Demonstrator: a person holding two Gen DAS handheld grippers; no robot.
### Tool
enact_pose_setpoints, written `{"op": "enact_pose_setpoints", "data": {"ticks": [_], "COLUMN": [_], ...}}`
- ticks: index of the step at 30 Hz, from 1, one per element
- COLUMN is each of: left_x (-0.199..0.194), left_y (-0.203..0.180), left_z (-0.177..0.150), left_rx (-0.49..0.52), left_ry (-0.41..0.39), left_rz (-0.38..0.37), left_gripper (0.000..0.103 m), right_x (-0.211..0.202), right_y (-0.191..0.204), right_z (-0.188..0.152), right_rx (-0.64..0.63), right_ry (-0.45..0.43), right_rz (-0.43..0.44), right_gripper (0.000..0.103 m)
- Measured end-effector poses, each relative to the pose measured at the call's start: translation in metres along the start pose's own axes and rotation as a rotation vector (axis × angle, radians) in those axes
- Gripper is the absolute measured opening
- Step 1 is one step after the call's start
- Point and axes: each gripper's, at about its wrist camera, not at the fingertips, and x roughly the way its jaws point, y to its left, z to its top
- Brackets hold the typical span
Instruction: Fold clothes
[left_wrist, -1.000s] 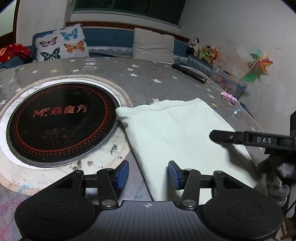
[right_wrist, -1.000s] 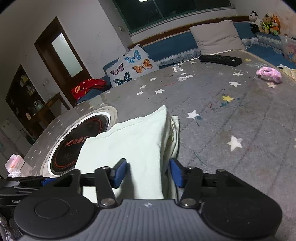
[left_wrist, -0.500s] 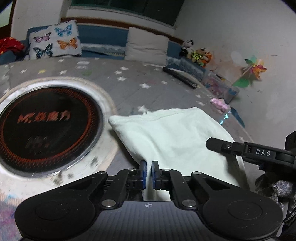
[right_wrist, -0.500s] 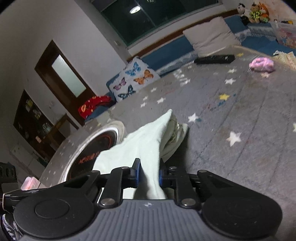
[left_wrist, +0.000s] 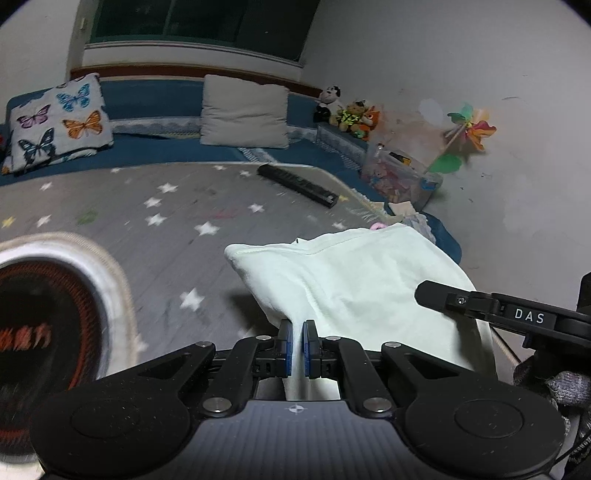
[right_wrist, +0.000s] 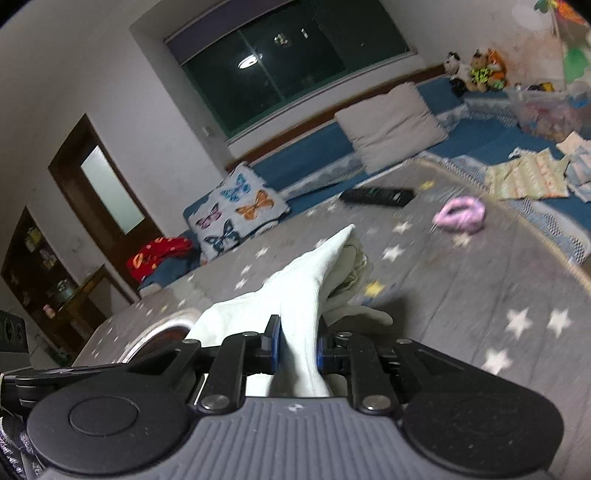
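Both grippers, left (left_wrist: 295, 341) and right (right_wrist: 297, 345), pinch the garment's (left_wrist: 354, 280) near edge, fingers clamped on cloth. Two-corner hold keeps the edge taut for folding over the desk (left_wrist: 177, 236).

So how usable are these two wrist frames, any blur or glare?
Left wrist view: the induction cooktop and nearby stars smear with motion; the pale garment stays fairly sharp and casts a shadow. Right wrist view: the pink scrunchie and stars are blurred; a ceiling lamp glares in the dark window.

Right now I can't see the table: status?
Left gripper and right gripper both shut on pale garment. Near edge lifted. Remote lies beyond.
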Motion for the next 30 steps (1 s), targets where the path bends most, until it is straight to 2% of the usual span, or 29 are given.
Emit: {"op": "enact_pose_setpoints", "data": {"ticks": [6,12,17,22,25,30], "left_x": [0.029,0.052,0.063,0.081,0.087,0.076], "left_y": [-0.015,-0.025,-0.034,-0.038,-0.035,-0.034], "left_z": [0.014,0.013,0.013,0.005,-0.001,0.0], "left_rx": [0.022,0.026,0.037,0.059,0.065,0.081], "left_ry": [0.019,0.055,0.063,0.118,0.145,0.122], "left_rz": [-0.008,-0.027,-0.037,-0.03,-0.016,-0.003], "left_gripper": [0.006,0.006,0.006,0.007,0.01,0.013], "right_x": [0.006,0.004,0.004,0.013,0.014,-0.003], "right_y": [-0.021,-0.041,-0.051,-0.07,-0.076,-0.071], "right_z": [0.018,0.015,0.015,0.009,0.004,0.012], "right_rx": [0.011,0.029,0.024,0.048,0.047,0.012], "right_ry": [-0.025,-0.041,-0.032,0.012,0.033,-0.045], "right_rz": [-0.041,-0.071,-0.103,-0.149,-0.185,-0.227], "right_gripper": [0.016,0.016,0.016,0.016,0.024,0.026]}}
